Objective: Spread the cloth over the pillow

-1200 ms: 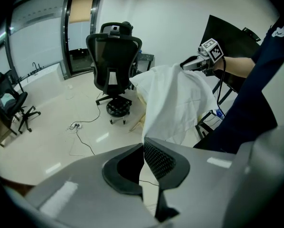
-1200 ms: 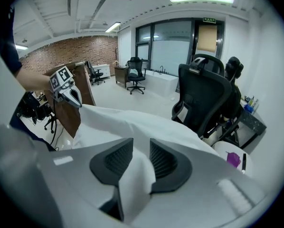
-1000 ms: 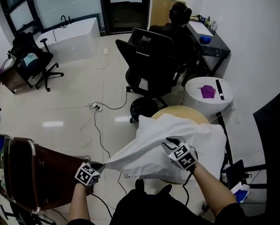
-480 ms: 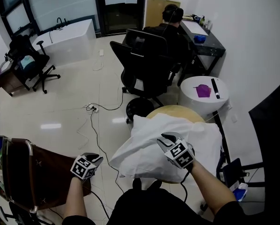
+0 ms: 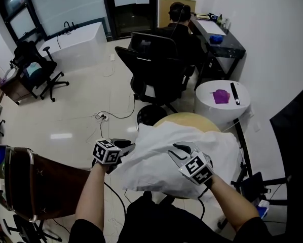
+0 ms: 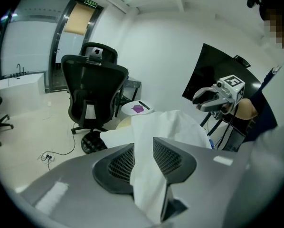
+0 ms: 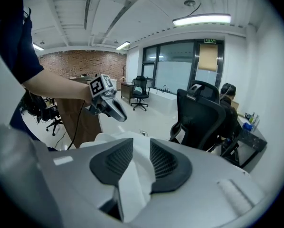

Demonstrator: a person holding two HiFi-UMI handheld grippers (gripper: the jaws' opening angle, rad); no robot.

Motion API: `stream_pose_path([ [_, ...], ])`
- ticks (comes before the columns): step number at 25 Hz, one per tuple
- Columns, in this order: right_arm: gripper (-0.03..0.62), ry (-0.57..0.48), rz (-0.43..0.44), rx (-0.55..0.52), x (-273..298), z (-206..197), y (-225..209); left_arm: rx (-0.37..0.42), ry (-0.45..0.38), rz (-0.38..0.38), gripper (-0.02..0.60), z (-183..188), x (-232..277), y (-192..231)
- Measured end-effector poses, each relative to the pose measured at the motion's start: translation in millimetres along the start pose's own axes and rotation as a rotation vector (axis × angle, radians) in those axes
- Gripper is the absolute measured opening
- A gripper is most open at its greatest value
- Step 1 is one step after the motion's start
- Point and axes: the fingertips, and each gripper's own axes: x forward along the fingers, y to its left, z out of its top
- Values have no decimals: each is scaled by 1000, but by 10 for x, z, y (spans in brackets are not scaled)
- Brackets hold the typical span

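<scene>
Step in hand: regrasp, mid-spread. Not laid flat yet.

- cloth (image 5: 152, 160): bunched on the round surface (image 5: 190, 119), spilling past the surface's near-left edge.
- pillow (image 5: 223, 145): the bulk at the surface's right side reads as it. All white, so I can't split it cleanly from the cloth.
- right gripper (image 5: 178, 152): at the surface's near side. Jaws part-closed, pinching a thick fold of white fabric, which I take for cloth.
- left gripper (image 5: 125, 146): at the surface's left edge. Jaws about half apart and have just been opening. A fold of cloth runs through the gap, but the pads don't look clamped on it.

Next, my read:
- Close the left jaws on that edge.
- Draw the two grippers apart across the surface to tension the cloth.
- Lower it over the pillow.

Risks:
- A thin bite on the left could slip.
- A hard pull could drag the pillow off the surface.
</scene>
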Motion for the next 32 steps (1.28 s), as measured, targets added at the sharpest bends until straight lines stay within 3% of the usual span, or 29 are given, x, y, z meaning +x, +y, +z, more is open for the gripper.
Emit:
stream_pose_path([
  [8,124,-84,-38,28,-239,170,-47,29,85,-31,189,335,632,143],
  [13,124,-109,-106,61,-363,218,-154,-17,211,-128,192,291,1119,227],
  [18,124,-85,-147,105,-373,139,-233,-8,338,-199,192,130,1390,237],
  [20,124,-82,-156,116,-373,103,-266,-19,341,-225,172,121,1439,207],
  [23,124,-83,-169,133,-384,94,-308,-11,327,-251,83,123,1458,143],
  [25,124,-87,-176,141,-378,92,-336,35,297,-246,13,176,1440,97],
  [27,124,-85,-182,147,-381,113,-362,116,253,-208,0,286,1375,42],
  [32,123,-104,-199,137,-412,179,-468,436,121,-133,0,661,1049,-385],
])
